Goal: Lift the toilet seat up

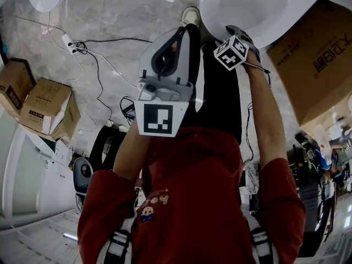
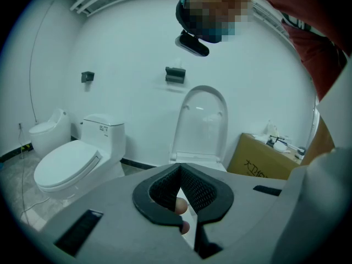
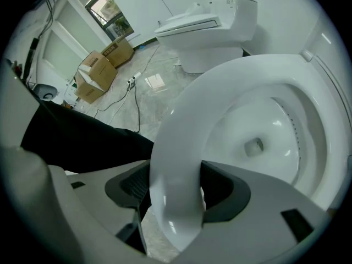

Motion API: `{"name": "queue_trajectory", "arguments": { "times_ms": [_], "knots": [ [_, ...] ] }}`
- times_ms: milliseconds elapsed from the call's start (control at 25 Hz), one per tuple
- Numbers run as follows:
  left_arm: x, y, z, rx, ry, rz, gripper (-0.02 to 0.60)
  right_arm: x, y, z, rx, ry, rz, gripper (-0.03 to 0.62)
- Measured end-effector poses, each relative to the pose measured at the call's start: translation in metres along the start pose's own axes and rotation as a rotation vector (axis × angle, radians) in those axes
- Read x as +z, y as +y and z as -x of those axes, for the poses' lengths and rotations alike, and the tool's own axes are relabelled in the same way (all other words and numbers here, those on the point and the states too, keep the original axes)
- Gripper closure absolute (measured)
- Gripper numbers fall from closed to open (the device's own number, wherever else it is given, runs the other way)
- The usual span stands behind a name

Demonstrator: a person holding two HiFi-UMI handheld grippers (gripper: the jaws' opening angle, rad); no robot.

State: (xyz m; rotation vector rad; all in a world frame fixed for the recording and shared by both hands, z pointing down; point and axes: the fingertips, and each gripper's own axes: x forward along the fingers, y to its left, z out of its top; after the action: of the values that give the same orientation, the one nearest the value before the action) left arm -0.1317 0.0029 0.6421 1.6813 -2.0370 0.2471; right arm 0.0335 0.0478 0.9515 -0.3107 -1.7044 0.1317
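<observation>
The white toilet seat (image 3: 179,147) lies down over the bowl (image 3: 258,136), with the drain showing through its ring. In the head view the same seat (image 1: 212,21) is at the top, beyond my outstretched right arm. My right gripper (image 3: 173,188) points steeply down and straddles the seat's front rim. The rim fills nearly the whole gap between the wide jaws, and I see no squeeze. The right gripper (image 1: 237,33) reaches the rim under its marker cube. My left gripper (image 1: 184,29) is held in front of the chest, shut and empty (image 2: 179,169). The lid (image 2: 199,122) stands upright.
A second toilet (image 2: 71,164) stands to the left, also visible behind the bowl (image 3: 203,26). A large cardboard box (image 1: 319,59) sits right beside the toilet. More boxes (image 1: 49,106) and loose cables (image 1: 93,54) lie on the marbled floor at the left.
</observation>
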Motion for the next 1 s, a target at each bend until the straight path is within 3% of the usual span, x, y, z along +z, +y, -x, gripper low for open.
{"name": "queue_trajectory", "arguments": {
  "times_ms": [1000],
  "knots": [
    [0.063, -0.013, 0.015, -0.045, -0.099, -0.033, 0.574, 0.012, 0.012, 0.065, 0.044, -0.009, -0.019, 0.35]
  ]
}}
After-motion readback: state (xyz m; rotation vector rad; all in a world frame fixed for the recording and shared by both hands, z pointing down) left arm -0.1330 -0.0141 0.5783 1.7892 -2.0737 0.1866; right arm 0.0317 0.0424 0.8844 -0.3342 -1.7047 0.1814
